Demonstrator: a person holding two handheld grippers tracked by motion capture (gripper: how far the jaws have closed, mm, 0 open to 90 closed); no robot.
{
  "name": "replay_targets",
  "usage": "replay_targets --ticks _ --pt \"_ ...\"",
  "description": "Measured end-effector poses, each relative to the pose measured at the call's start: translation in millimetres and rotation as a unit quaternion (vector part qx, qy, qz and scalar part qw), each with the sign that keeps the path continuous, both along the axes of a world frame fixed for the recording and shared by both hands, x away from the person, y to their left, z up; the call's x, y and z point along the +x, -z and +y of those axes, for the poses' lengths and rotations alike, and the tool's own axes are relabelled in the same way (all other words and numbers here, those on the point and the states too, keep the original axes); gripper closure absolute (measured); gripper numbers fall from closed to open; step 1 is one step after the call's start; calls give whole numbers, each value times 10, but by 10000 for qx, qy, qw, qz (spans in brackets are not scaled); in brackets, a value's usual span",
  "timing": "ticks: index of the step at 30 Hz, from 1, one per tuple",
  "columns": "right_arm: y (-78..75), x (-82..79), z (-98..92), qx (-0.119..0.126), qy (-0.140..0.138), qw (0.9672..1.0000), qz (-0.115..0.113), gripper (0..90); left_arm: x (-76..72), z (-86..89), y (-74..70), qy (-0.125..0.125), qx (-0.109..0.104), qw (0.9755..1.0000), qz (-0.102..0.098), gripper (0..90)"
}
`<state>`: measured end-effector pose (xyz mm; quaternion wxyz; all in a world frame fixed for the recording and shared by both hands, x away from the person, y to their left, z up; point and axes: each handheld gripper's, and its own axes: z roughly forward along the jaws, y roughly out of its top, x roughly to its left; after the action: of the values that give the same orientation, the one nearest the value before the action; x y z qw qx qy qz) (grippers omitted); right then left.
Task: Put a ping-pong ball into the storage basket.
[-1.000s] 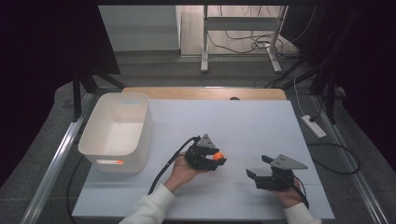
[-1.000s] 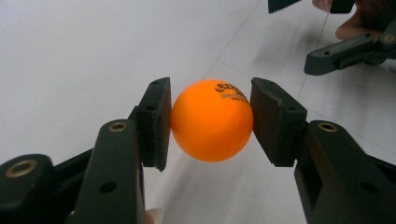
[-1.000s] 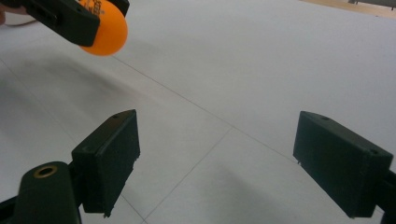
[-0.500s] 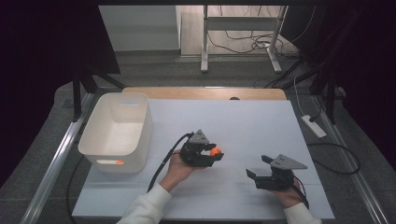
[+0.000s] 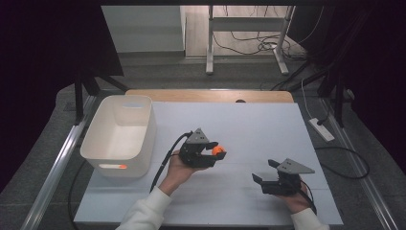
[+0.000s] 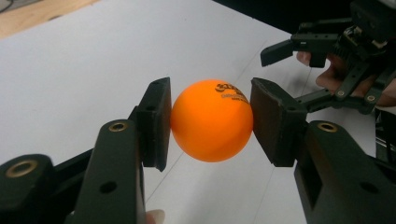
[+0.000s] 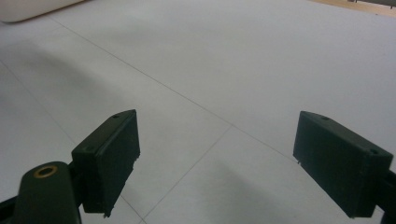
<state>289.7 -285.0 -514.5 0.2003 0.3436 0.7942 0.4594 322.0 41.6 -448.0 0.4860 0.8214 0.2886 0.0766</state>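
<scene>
Orange ping-pong ball [image 6: 212, 120] clamped in left gripper [image 5: 210, 154], above mid-table.

Ball sits squarely between both pads, printed logo up, clear of the white table [image 5: 249, 124] near its middle; left gripper closed on it, pads touching either side. White bin [image 5: 119, 136] stands at the left edge, an orange thing showing low through its near wall. Likely step: carry to bin. Keep squeeze steady, ball being light and slick; travel level, release low over the bin. Right gripper [image 5: 269, 173] rests near the front-right corner, jaws wide apart, empty.
</scene>
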Motion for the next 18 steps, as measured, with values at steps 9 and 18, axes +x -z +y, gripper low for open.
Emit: replay_targets --ticks 9,18 --pt "3 2 1 19 -11 10000 7 144 -15 83 -172 -76 -109 9997 -181 507" --pt "2 3 1 17 -4 10000 2 144 -5 187 -268 -199 -207 9993 -256 507"
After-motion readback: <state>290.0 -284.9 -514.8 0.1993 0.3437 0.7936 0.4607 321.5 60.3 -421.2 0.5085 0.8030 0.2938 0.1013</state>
